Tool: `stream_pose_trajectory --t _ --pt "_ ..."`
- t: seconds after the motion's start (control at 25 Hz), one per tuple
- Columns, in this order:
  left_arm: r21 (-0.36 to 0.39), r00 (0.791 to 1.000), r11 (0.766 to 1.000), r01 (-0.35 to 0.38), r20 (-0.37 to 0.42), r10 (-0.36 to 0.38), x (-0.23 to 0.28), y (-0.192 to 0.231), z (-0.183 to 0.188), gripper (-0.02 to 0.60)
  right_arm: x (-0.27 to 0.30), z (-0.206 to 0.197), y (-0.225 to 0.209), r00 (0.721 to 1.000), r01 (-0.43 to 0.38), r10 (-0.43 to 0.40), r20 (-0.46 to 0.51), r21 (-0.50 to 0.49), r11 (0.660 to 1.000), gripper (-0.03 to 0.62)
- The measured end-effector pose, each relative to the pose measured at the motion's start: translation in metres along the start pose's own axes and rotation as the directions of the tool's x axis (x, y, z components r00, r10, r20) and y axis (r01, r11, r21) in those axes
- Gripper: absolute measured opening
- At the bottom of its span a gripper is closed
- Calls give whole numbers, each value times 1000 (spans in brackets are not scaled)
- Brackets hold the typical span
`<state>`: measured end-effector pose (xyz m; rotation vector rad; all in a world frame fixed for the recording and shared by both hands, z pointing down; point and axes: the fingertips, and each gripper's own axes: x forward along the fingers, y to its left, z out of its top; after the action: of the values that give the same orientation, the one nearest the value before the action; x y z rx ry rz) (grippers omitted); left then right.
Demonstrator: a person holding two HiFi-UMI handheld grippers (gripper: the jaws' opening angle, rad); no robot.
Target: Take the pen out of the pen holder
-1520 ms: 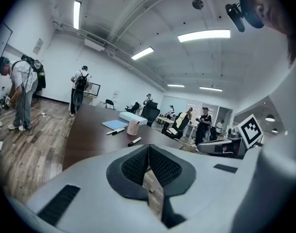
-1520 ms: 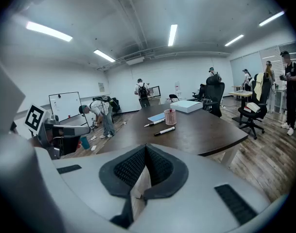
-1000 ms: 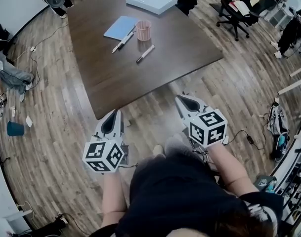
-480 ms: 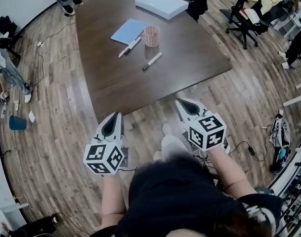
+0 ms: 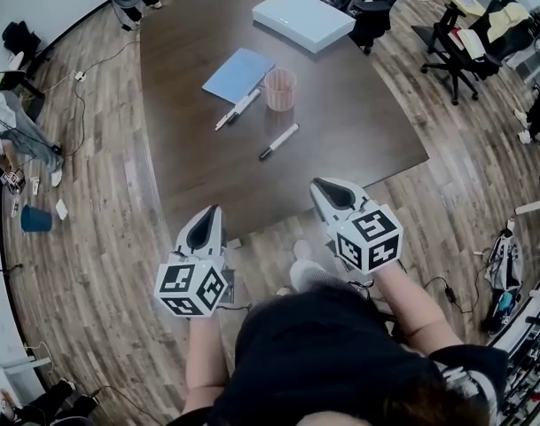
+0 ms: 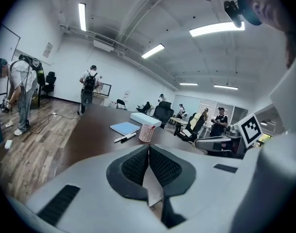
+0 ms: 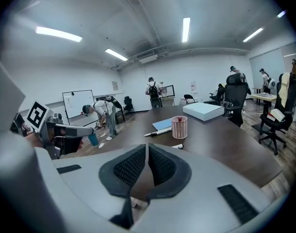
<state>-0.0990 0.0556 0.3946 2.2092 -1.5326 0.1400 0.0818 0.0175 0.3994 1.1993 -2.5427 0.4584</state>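
Observation:
A pink mesh pen holder (image 5: 279, 89) stands upright mid-table; it also shows in the left gripper view (image 6: 147, 132) and in the right gripper view (image 7: 179, 127), where something red-tipped pokes up inside it. Two markers (image 5: 237, 109) lie to its left, and another marker (image 5: 278, 141) lies in front of it. My left gripper (image 5: 209, 213) and right gripper (image 5: 327, 190) hang side by side at the table's near edge, well short of the holder. Both are shut with nothing between the pads (image 6: 148, 147) (image 7: 147, 147).
A blue notebook (image 5: 238, 74) lies beside the holder and a white box (image 5: 303, 19) sits at the table's far end. Office chairs (image 5: 451, 38) stand to the right. Cables, a blue cup (image 5: 35, 218) and people are on the floor to the left.
Both grippers have moved forward to the table's near edge, so the holder and markers sit closer in the head view. The jaws stay shut.

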Motion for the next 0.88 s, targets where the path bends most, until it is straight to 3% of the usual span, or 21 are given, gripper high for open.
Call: stream_pose_trajectory --t 0.6,0.88 --pt "-6 998 998 -59 7 59 83 -4 30 31 59 47 -70 997 -67 69 30 -68 995 124" --pt "-21 996 996 -90 -3 90 112 -2 40 31 79 59 -93 994 -105 107 33 -62 993 137"
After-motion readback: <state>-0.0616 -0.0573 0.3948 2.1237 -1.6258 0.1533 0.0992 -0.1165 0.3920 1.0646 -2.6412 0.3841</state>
